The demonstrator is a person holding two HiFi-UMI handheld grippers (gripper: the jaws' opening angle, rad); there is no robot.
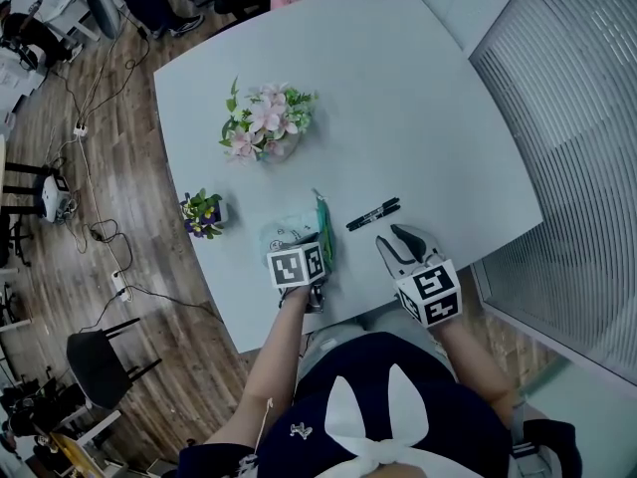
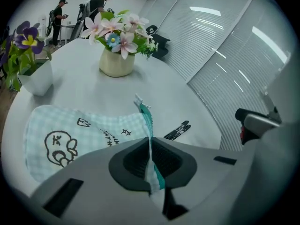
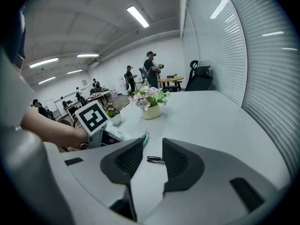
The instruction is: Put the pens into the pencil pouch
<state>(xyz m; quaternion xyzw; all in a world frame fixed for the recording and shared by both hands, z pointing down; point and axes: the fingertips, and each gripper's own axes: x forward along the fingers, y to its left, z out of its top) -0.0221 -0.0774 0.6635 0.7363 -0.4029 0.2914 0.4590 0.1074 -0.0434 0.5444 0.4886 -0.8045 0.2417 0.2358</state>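
A pale checked pencil pouch (image 1: 287,235) with black doodles and a teal zipper edge lies near the table's front edge. My left gripper (image 1: 320,257) is shut on that zipper edge, and in the left gripper view the teal strip (image 2: 151,139) runs pinched between the two pads. Two black pens (image 1: 373,214) lie side by side just right of the pouch. They show past the pouch's end in the left gripper view (image 2: 178,131). My right gripper (image 1: 401,245) is open, a little short of the pens (image 3: 154,160), which show through the gap between its jaws.
A vase of pink flowers (image 1: 264,127) stands mid-table, and a small white pot with purple flowers (image 1: 204,212) stands left of the pouch. The white table (image 1: 418,98) ends close to my body. Window blinds (image 1: 577,118) run along the right. People stand far back in the room.
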